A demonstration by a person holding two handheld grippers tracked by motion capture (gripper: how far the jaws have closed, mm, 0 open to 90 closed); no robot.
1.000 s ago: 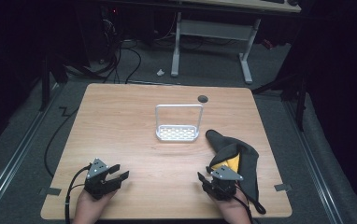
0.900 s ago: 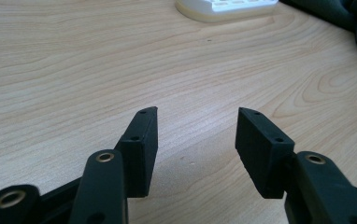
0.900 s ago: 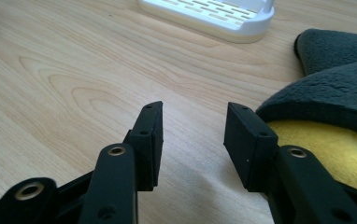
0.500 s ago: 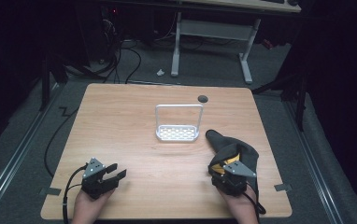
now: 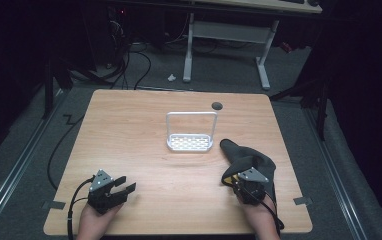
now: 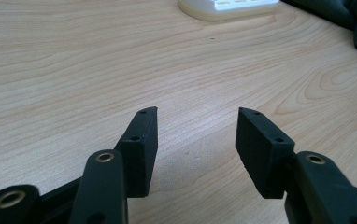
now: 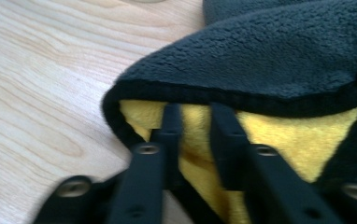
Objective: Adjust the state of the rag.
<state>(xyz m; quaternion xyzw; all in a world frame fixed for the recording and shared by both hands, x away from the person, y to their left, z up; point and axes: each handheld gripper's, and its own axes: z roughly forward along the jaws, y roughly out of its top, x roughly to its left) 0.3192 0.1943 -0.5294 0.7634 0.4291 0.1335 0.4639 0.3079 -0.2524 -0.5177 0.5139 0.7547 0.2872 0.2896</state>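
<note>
A dark grey fleece cloth (image 5: 251,156) with a yellow underside lies at the table's right front. In the right gripper view its dark edge (image 7: 284,51) folds over the yellow layer (image 7: 289,137). My right gripper (image 7: 197,109) has its jaws pushed under that fold, nearly together with yellow fabric pinched between them; in the high view this gripper (image 5: 235,178) sits at the cloth's near end. My left gripper (image 5: 126,184) rests at the table's left front, open, with bare wood between its jaws (image 6: 196,116).
A white perforated tray with a tall wire handle (image 5: 190,142) stands mid-table, its base (image 6: 228,7) visible far ahead of the left gripper. A dark round hole (image 5: 217,106) marks the back of the tabletop. Cables and desk legs lie on the floor beyond.
My right gripper has shifted right and forward into the cloth's near edge, and its jaws now pinch the yellow layer. The left gripper has stayed put, open.
</note>
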